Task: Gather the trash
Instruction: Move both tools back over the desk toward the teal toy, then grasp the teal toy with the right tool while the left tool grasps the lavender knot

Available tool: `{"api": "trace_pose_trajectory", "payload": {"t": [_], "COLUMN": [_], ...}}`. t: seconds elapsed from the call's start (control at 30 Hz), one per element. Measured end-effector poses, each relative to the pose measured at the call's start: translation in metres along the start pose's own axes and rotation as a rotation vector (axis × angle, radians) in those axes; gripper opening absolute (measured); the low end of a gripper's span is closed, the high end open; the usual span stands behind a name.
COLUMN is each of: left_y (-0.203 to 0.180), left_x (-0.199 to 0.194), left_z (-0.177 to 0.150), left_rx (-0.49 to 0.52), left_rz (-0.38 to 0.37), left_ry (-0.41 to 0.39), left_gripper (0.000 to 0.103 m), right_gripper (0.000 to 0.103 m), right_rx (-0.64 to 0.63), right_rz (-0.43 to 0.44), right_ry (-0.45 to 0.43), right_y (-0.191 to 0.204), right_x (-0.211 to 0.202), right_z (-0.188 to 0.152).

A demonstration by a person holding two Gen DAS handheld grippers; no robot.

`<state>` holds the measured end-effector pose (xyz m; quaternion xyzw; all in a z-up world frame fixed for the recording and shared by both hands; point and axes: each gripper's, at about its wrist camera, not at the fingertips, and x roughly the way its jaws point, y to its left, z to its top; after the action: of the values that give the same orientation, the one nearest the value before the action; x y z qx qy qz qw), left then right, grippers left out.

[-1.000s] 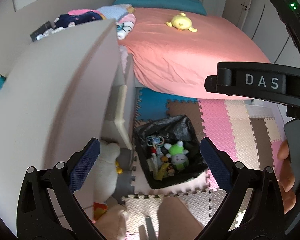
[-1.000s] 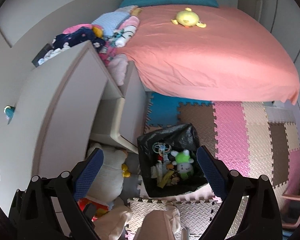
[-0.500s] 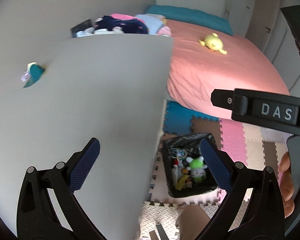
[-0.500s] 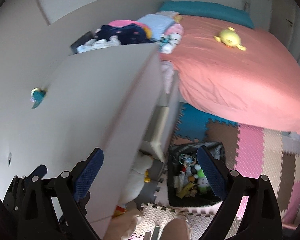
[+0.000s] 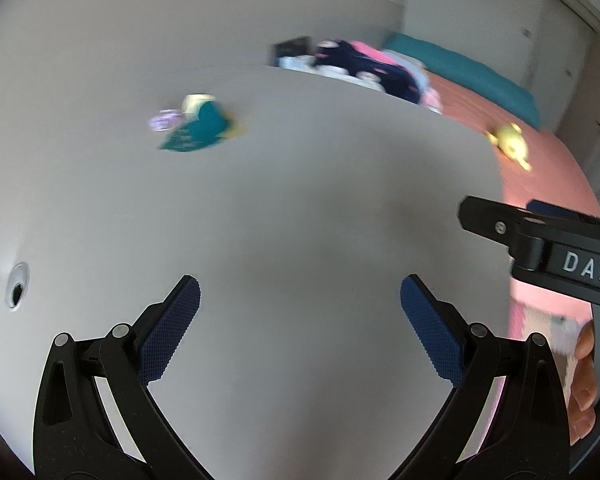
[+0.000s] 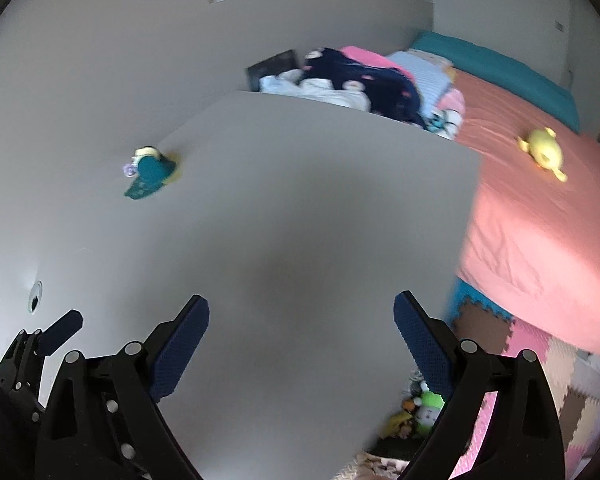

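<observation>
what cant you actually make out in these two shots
- Trash on the desk: the teal wrapper and the purple bit beside it are motion-blurred in the left wrist view and small in the right wrist view; what they are is unreadable.
- Bin contents: right wrist view shows only a corner past the desk edge; left wrist view shows none.
- Clothes pile: its base is hidden behind the desk's far edge.
- Both grippers, left and right, are open and empty.

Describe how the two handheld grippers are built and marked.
The left gripper and the right gripper both have black, cut-out linkage arms with silver rivets and dark blue, textured fingertip pads. The right one's black body, seen from the left camera, bears white "DAS" lettering.
</observation>
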<state>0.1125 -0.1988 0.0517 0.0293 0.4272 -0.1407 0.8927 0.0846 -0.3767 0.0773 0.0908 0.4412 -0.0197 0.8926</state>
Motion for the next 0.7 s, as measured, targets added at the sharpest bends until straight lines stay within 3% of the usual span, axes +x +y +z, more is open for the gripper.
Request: {"api": "trace_pose_trajectory", "payload": {"t": [0.27,0.4,0.57,0.7], "left_y": [0.096,0.130,0.151,0.157], "left_x": [0.024,0.036,0.051,0.066], "left_z": [0.025,0.034,0.050,0.064], "left_rx": [-0.178,-0.233,-0.253,-0.229], "left_rz": [0.093,0.127,0.144,0.185], "left_ry": [0.018,0.027,0.026,0.024], "left_gripper": [0.097,0.097,0.097,0.097], "right_gripper": [0.092,0.086,0.085,0.077], "right_rx": [-0.070,-0.092,-0.107,-0.133], "right_rz": [0.074,0.106,0.116,0.127], "right_ry": [0.007,0.035,0.043,0.067], "right_y": [0.071,0.102,0.132,0.155], "right_x": [0.047,0.072,0.099,0.118], "right_z": [0.042,0.059,0.081,0.097]}}
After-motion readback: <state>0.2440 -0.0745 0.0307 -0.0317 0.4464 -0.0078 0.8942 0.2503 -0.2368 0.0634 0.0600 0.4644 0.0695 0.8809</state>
